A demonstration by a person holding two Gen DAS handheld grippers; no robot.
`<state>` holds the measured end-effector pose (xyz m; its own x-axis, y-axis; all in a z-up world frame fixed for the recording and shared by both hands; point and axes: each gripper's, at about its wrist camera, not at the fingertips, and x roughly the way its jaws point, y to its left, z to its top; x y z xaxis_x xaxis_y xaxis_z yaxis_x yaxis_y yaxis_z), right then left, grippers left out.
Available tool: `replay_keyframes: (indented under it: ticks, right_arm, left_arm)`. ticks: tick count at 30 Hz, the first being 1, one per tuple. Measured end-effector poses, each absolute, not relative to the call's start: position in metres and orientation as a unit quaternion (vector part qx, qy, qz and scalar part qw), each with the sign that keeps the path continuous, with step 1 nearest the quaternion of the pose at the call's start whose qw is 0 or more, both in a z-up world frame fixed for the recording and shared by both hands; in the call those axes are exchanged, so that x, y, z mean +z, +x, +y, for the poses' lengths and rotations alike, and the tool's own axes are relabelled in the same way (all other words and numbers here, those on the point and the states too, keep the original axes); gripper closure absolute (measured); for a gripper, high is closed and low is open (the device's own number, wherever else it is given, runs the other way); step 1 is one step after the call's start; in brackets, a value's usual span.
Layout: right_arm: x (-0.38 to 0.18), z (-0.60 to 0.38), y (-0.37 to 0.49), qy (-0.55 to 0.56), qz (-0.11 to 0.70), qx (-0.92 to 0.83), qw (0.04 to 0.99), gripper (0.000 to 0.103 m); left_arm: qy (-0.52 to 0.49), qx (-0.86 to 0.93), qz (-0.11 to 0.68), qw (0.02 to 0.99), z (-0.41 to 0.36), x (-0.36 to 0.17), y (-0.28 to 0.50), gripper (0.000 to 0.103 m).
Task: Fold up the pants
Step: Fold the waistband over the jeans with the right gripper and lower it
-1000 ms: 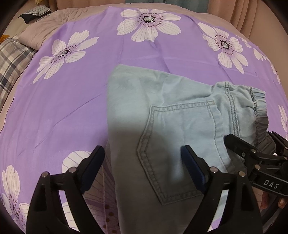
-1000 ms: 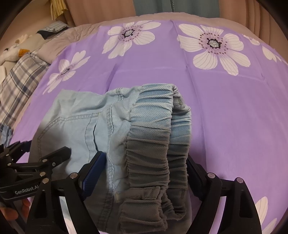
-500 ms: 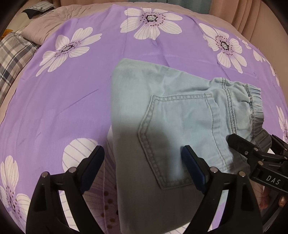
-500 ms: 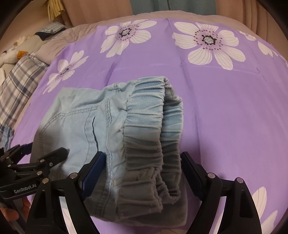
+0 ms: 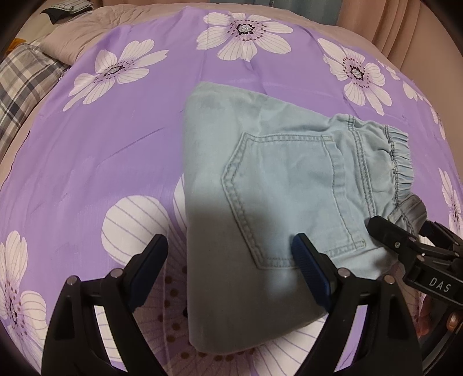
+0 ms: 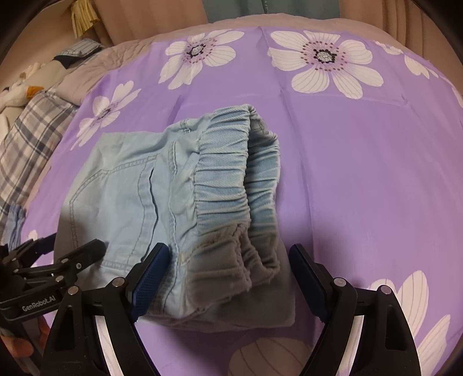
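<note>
Light blue denim pants point(image 5: 275, 185) lie folded into a compact stack on the purple flowered bedspread point(image 5: 101, 150), back pocket up. The elastic waistband point(image 6: 237, 185) faces the right wrist view. My left gripper point(image 5: 231, 266) is open and empty, just short of the stack's near left edge. My right gripper point(image 6: 228, 269) is open and empty, its fingers on either side of the waistband end, not touching it. The right gripper also shows at the right edge of the left wrist view point(image 5: 411, 248); the left one shows at the lower left of the right wrist view point(image 6: 58, 260).
A plaid blanket point(image 6: 26, 138) and a beige pillow point(image 5: 86, 37) lie at the bed's far left. Curtains point(image 6: 289, 11) hang behind the bed. A stuffed toy point(image 6: 23, 89) sits at the far left.
Both grippers have drawn back toward me from the pants, which now lie free on the bed. The waistband no longer sits between the right fingers.
</note>
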<state>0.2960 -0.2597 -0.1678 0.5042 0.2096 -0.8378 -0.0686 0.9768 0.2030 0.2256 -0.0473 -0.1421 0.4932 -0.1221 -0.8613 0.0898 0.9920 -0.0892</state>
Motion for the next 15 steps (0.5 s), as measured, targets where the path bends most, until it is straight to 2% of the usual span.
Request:
replay_keyframes:
  ticks: [15]
  right_arm:
    - [-0.168,-0.261,0.286,0.081,0.493,0.079,0.863,0.019]
  left_arm:
    - [-0.016,-0.064,0.502,0.862,-0.046,-0.143,0.212,0.015]
